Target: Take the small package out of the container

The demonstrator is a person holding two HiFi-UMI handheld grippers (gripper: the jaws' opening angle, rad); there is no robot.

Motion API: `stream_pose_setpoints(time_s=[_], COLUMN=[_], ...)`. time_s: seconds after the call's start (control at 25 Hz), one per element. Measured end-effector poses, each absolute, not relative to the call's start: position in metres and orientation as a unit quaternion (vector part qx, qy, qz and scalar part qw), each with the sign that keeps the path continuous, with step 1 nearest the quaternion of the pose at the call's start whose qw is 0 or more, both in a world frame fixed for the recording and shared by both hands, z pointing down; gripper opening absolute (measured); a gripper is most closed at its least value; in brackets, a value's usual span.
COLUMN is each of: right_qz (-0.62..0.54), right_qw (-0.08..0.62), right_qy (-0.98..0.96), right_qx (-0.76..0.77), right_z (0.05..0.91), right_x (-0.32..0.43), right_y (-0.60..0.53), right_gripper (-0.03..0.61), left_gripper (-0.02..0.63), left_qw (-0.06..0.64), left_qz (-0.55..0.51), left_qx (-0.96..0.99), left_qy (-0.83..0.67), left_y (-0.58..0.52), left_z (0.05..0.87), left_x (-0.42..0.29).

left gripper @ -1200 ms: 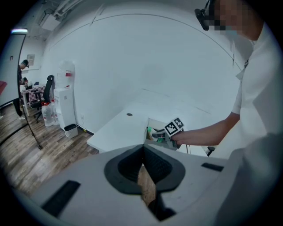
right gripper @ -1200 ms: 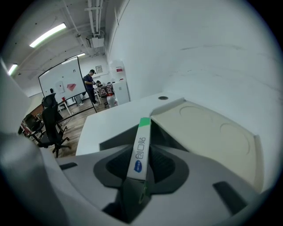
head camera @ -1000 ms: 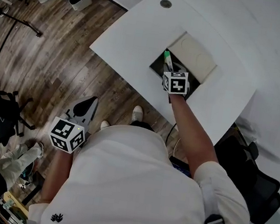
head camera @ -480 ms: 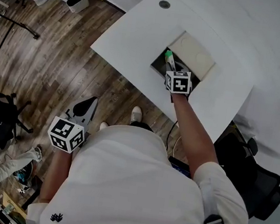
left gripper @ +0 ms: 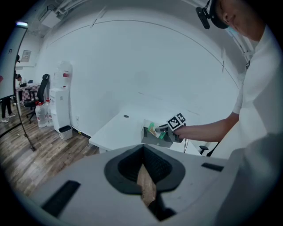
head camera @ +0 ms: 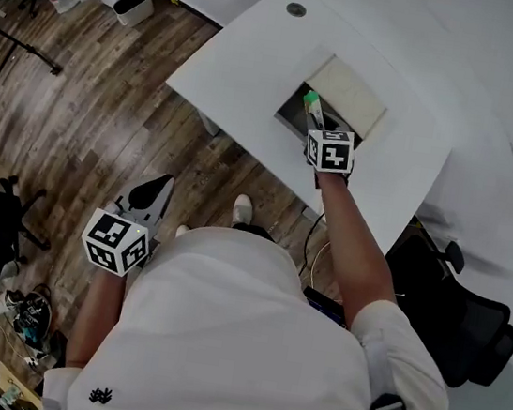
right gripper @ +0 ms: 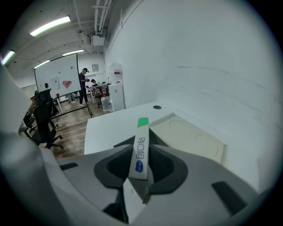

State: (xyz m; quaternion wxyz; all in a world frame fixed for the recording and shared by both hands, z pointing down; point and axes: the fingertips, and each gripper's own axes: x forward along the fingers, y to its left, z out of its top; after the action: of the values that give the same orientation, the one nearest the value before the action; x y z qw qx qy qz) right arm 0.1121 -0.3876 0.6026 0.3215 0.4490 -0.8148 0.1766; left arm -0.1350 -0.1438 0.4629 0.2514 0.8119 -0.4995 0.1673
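Note:
The small package (head camera: 312, 110), a slim white sachet with a green end, sticks up out of my right gripper (head camera: 317, 127), which is shut on it. In the right gripper view the small package (right gripper: 141, 148) stands pinched between the jaws of the right gripper (right gripper: 142, 165). It hangs over the dark open container (head camera: 289, 119), whose cream lid (head camera: 348, 91) is folded back on the white table (head camera: 248, 65). My left gripper (head camera: 151, 196) hangs low at the person's left side over the wood floor, shut and holding nothing. From the left gripper view the container (left gripper: 152, 137) shows far off.
A round cable hole (head camera: 295, 10) sits near the table's far corner. A black office chair (head camera: 472, 324) stands to the right of the person. A white bin (head camera: 133, 5) is on the floor at the back left. A water dispenser (left gripper: 59, 103) stands by the wall.
The right gripper stays shut on the package over the container, almost in the same place. The head view has shifted a little, and the left gripper has drifted slightly left.

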Motion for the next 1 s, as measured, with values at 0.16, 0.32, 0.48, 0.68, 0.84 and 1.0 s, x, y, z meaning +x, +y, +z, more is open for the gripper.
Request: stream_pose_setpoints(time_s=[0.16, 0.32, 0.48, 0.68, 0.84, 1.0], right_qz=[0.167, 0.166, 0.162, 0.165, 0.164, 0.163], right_qw=[0.318, 0.304, 0.297, 0.285, 0.28, 0.276], right_qy=[-0.816, -0.821, -0.825, -0.828, -0.83, -0.834], right_qx=[0.453, 0.454, 0.454, 0.454, 0.454, 0.449], right_z=[0.586, 0.567, 0.551, 0.535, 0.526, 0.519], right_x=[0.11, 0.102, 0.093, 0.083, 0.077, 0.067], right_y=[-0.373, -0.354, -0.33, -0.299, -0.273, -0.245], right_gripper=[0.095, 0.095, 0.094, 0.095, 0.095, 0.094], left_gripper=[0.006, 0.006, 0.006, 0.006, 0.006, 0.006], left_qw=[0.24, 0.236, 0.237, 0.233, 0.232, 0.23], left_qz=[0.173, 0.168, 0.161, 0.154, 0.15, 0.15], left_qx=[0.818, 0.823, 0.83, 0.836, 0.841, 0.845], left_qy=[-0.494, -0.488, -0.48, -0.471, -0.466, -0.459], left_y=[-0.133, -0.12, -0.107, -0.094, -0.082, -0.069], left_z=[0.463, 0.464, 0.466, 0.465, 0.465, 0.466], left_x=[-0.143, -0.153, -0.161, -0.17, -0.177, -0.184])
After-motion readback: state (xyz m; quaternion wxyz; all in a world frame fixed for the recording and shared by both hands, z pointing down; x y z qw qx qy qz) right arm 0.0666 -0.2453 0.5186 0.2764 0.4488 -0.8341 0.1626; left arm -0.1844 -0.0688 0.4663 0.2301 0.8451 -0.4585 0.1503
